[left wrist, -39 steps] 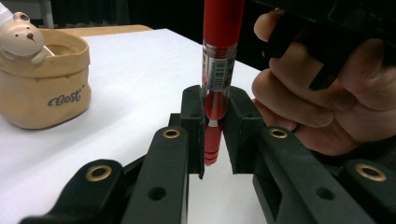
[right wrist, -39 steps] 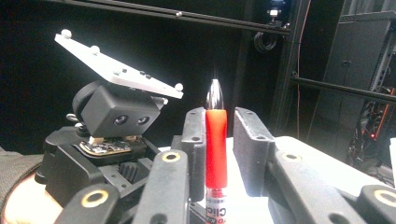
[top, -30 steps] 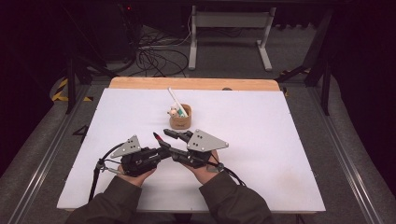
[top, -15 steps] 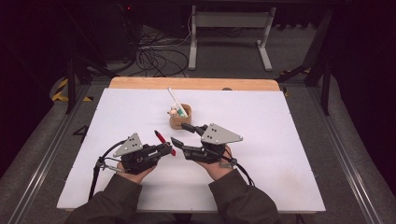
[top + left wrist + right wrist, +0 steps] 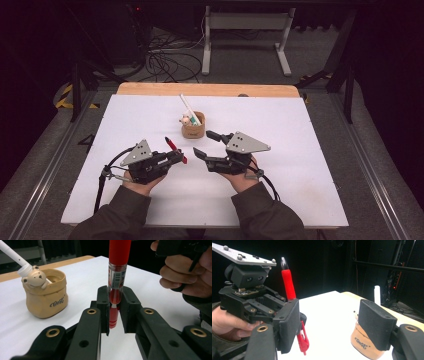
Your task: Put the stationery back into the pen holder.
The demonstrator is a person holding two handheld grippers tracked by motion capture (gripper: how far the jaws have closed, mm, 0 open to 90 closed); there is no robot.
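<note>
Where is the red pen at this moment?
The red pen is clamped upright in the left gripper, at the left of the high view, near the bear-decorated pen cup and apart from the open right gripper.

The high view looks forward and down on the whole bench [image 5: 300,130] from the person's side. The left tool view sits close behind its jaws, facing the pot [image 5: 46,298] and pen [image 5: 116,277]. The right tool view looks sideways at the same pen [image 5: 289,286] and pot [image 5: 362,343].
</note>
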